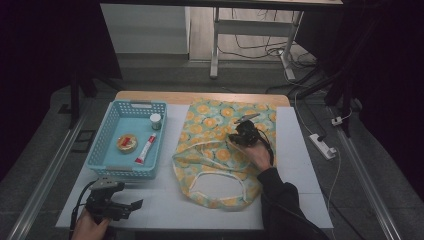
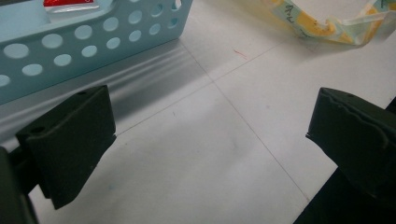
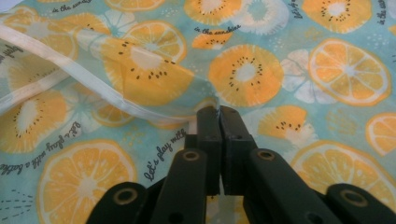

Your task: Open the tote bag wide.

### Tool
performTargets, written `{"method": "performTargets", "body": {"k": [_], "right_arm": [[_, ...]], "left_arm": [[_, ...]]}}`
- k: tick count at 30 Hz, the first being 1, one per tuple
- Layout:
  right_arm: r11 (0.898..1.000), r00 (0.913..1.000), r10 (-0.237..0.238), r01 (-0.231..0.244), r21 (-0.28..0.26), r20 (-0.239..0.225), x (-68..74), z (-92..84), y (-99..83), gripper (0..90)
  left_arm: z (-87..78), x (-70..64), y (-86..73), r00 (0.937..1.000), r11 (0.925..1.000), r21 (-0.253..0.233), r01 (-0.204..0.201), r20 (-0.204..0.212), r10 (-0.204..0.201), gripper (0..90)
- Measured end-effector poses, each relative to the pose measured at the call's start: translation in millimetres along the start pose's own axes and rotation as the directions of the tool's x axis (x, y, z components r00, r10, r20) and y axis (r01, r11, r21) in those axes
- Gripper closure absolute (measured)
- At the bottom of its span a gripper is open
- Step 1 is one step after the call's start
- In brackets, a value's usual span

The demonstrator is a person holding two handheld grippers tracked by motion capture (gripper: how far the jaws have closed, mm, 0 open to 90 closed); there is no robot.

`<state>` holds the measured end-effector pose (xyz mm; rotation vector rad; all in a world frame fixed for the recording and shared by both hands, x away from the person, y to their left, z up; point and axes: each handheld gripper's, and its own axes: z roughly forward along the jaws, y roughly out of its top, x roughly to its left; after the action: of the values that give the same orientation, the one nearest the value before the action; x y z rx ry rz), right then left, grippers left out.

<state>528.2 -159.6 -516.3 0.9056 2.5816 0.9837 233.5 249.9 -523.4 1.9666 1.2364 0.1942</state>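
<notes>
A fabric bag [image 1: 220, 145] printed with orange slices lies flat on the white table, its handle loop toward the person. My right gripper [image 1: 240, 137] rests on the bag's middle. In the right gripper view its jaws [image 3: 218, 112] stand together, with a fold of the bag [image 3: 247, 74] pinched at their tips. My left gripper [image 1: 132, 206] sits low at the table's front left, just in front of the blue basket [image 1: 102, 135]. Its jaws [image 2: 210, 126] are wide apart over bare table, with nothing between them.
The basket holds a white-capped jar [image 1: 155, 120], a round tin [image 1: 127, 142] and a red-and-white tube [image 1: 145, 149]. Its perforated wall [image 2: 93, 37] and the bag's handle [image 2: 327, 25] show ahead of the left gripper. A power strip [image 1: 322, 146] lies beyond the table's right edge.
</notes>
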Motion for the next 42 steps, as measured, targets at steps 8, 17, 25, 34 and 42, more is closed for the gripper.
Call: {"method": "performTargets", "body": {"k": [8,17,25,34,42], "right_arm": [[0.997,0.9994,0.035,-0.035,-0.063,-0.006,1.1,-22.4,4.9,62.4],[0.997,0.9987,0.014,-0.018,-0.070,-0.049,17.9,-43.1,2.3,37.5],[0.997,0.9973,0.018,-0.024,-0.072,-0.071,36.9,-50.8,1.6,11.5],[1.000,0.9938,-0.021,0.020,-0.012,-0.109,58.2,-45.5,-9.6,0.0],[0.999,0.9951,-0.030,0.033,0.037,-0.094,70.6,-35.7,-24.1,0.0]], "left_arm": [[-0.8,0.7,-0.5,1.0000,0.9999,-0.009,0.008,0.004,-0.008,1.1],[-0.8,1.3,-0.4,0.9999,0.9998,-0.013,0.015,0.008,-0.015,1.2],[-0.9,1.0,-0.3,0.9999,0.9998,-0.015,0.012,0.009,-0.011,0.8],[-1.0,0.6,-0.2,0.9999,0.9998,-0.018,0.004,0.009,-0.004,0.5],[-0.8,0.4,0.1,0.9999,0.9999,-0.017,0.000,0.012,0.001,0.5]]}}
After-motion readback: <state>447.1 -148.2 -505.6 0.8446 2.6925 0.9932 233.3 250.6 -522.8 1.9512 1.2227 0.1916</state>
